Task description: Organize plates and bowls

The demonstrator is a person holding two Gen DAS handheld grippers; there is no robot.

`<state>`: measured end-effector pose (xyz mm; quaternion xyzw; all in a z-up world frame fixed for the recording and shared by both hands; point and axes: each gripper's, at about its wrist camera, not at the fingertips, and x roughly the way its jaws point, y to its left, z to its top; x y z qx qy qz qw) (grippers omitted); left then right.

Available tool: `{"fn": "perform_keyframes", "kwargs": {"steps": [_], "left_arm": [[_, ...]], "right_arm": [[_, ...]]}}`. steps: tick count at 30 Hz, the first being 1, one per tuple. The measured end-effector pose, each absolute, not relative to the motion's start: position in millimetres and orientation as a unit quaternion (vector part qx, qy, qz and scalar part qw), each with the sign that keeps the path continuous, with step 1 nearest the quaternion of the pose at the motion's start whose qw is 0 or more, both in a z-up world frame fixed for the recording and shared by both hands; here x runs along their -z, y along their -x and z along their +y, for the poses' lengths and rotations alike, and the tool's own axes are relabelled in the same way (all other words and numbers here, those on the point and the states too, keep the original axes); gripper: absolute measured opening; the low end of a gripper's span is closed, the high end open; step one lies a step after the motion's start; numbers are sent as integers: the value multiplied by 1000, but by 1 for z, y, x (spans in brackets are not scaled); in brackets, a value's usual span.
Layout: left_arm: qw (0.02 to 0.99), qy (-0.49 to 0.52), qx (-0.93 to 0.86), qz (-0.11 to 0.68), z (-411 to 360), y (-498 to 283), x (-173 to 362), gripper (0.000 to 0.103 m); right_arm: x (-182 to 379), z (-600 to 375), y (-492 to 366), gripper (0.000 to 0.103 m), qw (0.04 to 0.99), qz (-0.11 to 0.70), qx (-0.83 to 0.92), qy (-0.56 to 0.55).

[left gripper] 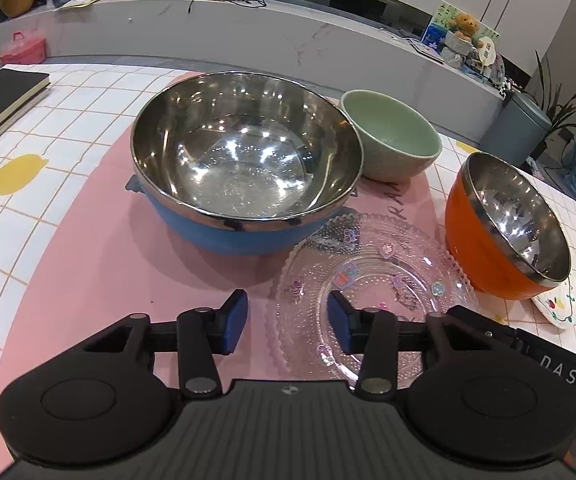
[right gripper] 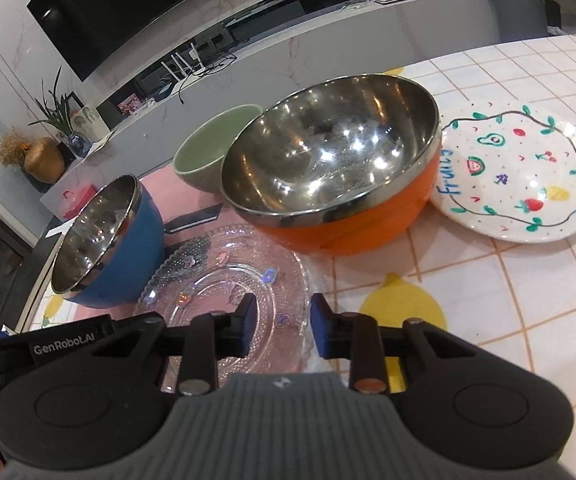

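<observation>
Both grippers straddle the glass plate [left gripper: 372, 292] rim from opposite sides: left gripper [left gripper: 287, 322] half-open, right gripper [right gripper: 284, 326] narrower, neither pinching.

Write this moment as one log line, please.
clear beaded glass plate: flat on pink mat | left claw: straddling rim | right claw: straddling rim

Pretty bright in here, light coming from overhead going by the white hotspots glaring off the steel inside the blue bowl [left gripper: 244, 160] and the orange bowl [right gripper: 328, 160]. Soft shadows pool under both on the pink mat [left gripper: 88, 248]. Heavy fisheye bending: the counter behind [left gripper: 248, 36] curves, corners go dark. Foreground sharp, background a bit mushy.
</observation>
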<state>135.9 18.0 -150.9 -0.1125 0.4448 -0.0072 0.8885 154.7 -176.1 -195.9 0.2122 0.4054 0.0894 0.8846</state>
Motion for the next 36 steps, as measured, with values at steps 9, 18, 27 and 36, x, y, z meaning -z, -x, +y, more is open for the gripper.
{"fn": "perform_keyframes", "kwargs": {"steps": [9, 18, 27, 36], "left_arm": [[882, 110, 16, 457, 14, -134, 149, 25], [878, 119, 28, 462, 20, -125, 151, 28], [888, 112, 18, 445, 15, -124, 151, 24], [886, 118, 18, 448, 18, -118, 144, 17]], "right_arm": [[195, -181, -151, 14, 877, 420, -72, -220], [198, -189, -131, 20, 875, 412, -81, -240], [200, -185, -132, 10, 886, 396, -74, -230], [195, -194, -126, 7, 872, 409, -67, -261]]}}
